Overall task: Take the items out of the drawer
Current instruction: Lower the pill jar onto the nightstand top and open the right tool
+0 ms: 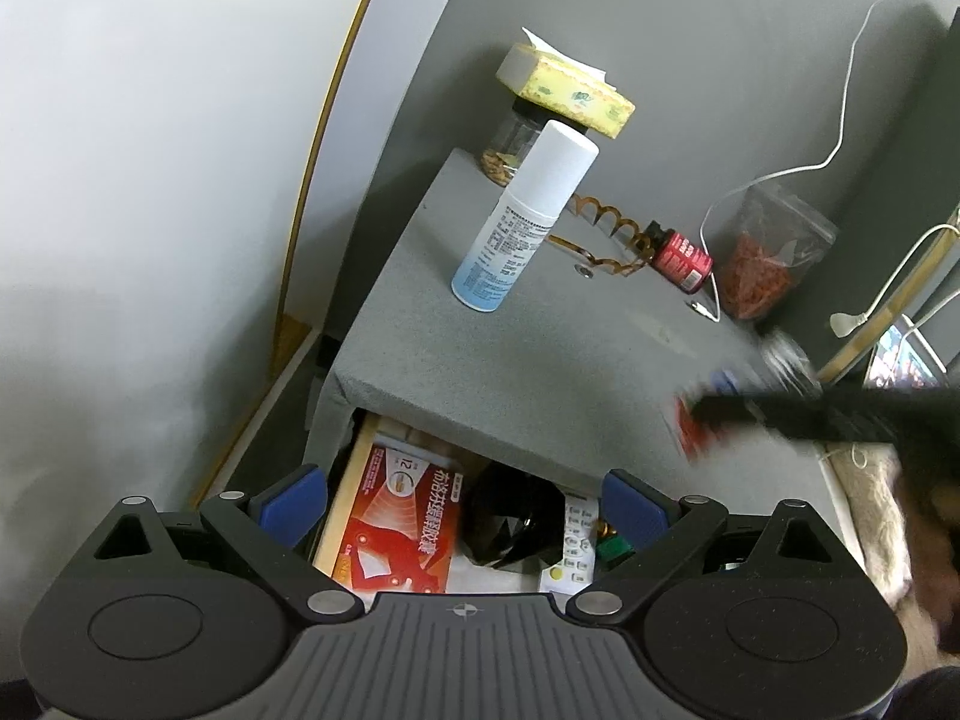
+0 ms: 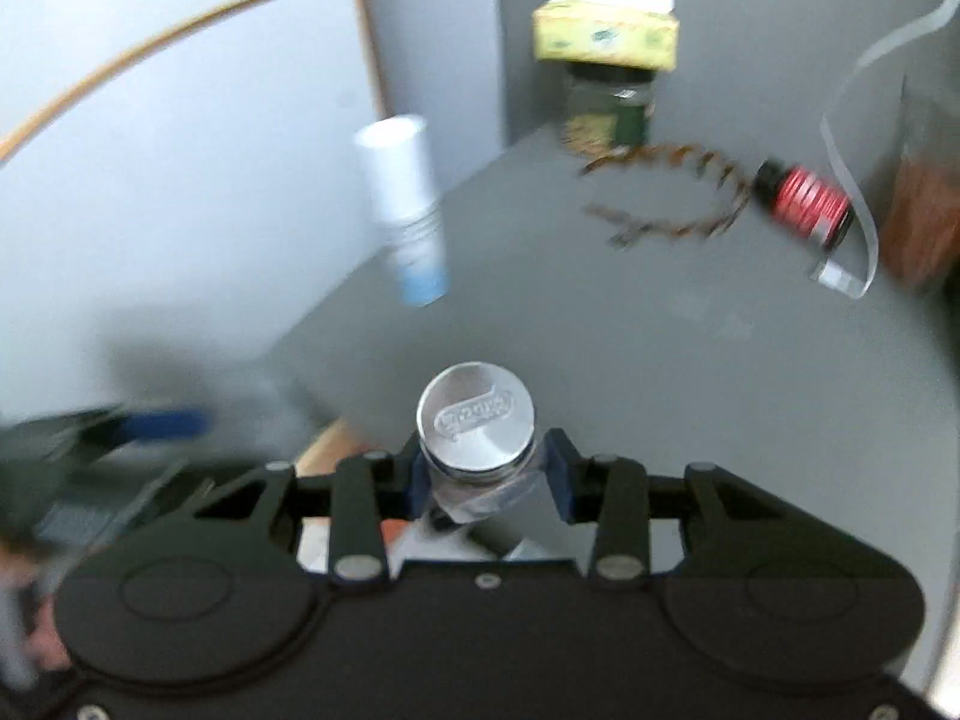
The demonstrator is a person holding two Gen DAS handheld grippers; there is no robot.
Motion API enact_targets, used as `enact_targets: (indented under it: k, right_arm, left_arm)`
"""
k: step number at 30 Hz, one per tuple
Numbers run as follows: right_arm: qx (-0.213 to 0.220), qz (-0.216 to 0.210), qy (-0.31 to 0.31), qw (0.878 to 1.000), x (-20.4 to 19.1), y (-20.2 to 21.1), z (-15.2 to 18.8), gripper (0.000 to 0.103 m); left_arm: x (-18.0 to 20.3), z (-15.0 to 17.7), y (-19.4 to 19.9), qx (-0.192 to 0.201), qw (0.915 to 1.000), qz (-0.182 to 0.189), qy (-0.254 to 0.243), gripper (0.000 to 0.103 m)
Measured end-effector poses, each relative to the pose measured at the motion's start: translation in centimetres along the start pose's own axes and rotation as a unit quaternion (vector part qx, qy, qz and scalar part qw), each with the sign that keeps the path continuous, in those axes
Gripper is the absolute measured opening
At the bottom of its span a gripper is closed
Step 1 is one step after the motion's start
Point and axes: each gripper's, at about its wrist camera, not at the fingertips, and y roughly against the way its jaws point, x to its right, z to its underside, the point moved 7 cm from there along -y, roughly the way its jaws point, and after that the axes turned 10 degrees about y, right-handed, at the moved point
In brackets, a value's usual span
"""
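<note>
Left wrist view shows the left gripper with its jaws spread wide and holding nothing, poised over the open drawer under the front edge of the grey bench. Inside the drawer lie a red medicine box, a black faceted object beside it, and a white remote control further right. Behind the drawer, on the bench, stands a white spray bottle; beyond it a glass jar carries a yellow tissue pack. Right wrist view shows the right gripper with jaws clamped on a clear bottle with a silver cap, held above the bench near the drawer's front edge.
</note>
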Motion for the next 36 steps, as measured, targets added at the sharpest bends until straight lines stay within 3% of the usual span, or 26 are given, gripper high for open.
enact_targets:
  k: [5,10,13,14,18,22,30,31,34,36]
  right_arm:
    - [-0.024,0.004,-0.020,1.000,0.9,-4.6,-3.0,0.038]
    - [-0.014,0.026,-0.026,0.999,0.9,-6.6,-3.4,0.040]
    - [-0.016,0.036,-0.014,0.999,0.4,-7.2,-2.4,0.056]
    - [-0.016,0.039,-0.011,0.999,0.3,-7.3,-2.0,0.057]
    - [0.007,0.040,-0.025,0.999,0.2,-7.5,-0.8,0.054]
    - [0.032,0.035,-0.059,0.997,0.9,-7.7,-1.1,0.038]
    - [0.033,0.043,-0.054,0.997,0.4,-9.1,-3.4,0.039]
    - [0.032,0.043,-0.052,0.997,0.3,-9.2,-3.4,0.041]
    - [0.023,0.049,-0.049,0.997,0.3,-8.8,-2.7,0.075]
    - [0.023,0.043,-0.049,0.998,0.9,-7.9,-1.2,0.082]
  left_arm:
    - [0.0,0.1,0.2,0.000,1.0000,0.002,-0.004,0.097]
    - [-0.2,-0.1,0.2,-0.003,1.0000,0.005,0.002,0.097]
    - [-0.1,-0.2,0.2,-0.004,0.9999,0.012,0.003,0.097]
    - [0.0,-0.2,0.3,-0.004,0.9999,0.013,0.003,0.097]
    - [0.1,-0.2,0.5,-0.003,0.9998,0.021,0.006,0.097]
    - [-0.1,-0.1,0.3,-0.007,0.9998,0.017,0.007,0.096]
    - [-0.1,-0.3,-0.1,-0.008,0.9999,0.010,0.006,0.096]
    - [-0.1,-0.2,-0.1,-0.009,0.9999,0.009,0.004,0.097]
    - [-0.3,-0.2,-0.3,-0.012,0.9999,0.004,0.002,0.097]
    - [-0.7,-0.2,-0.4,-0.014,0.9999,-0.001,0.009,0.097]
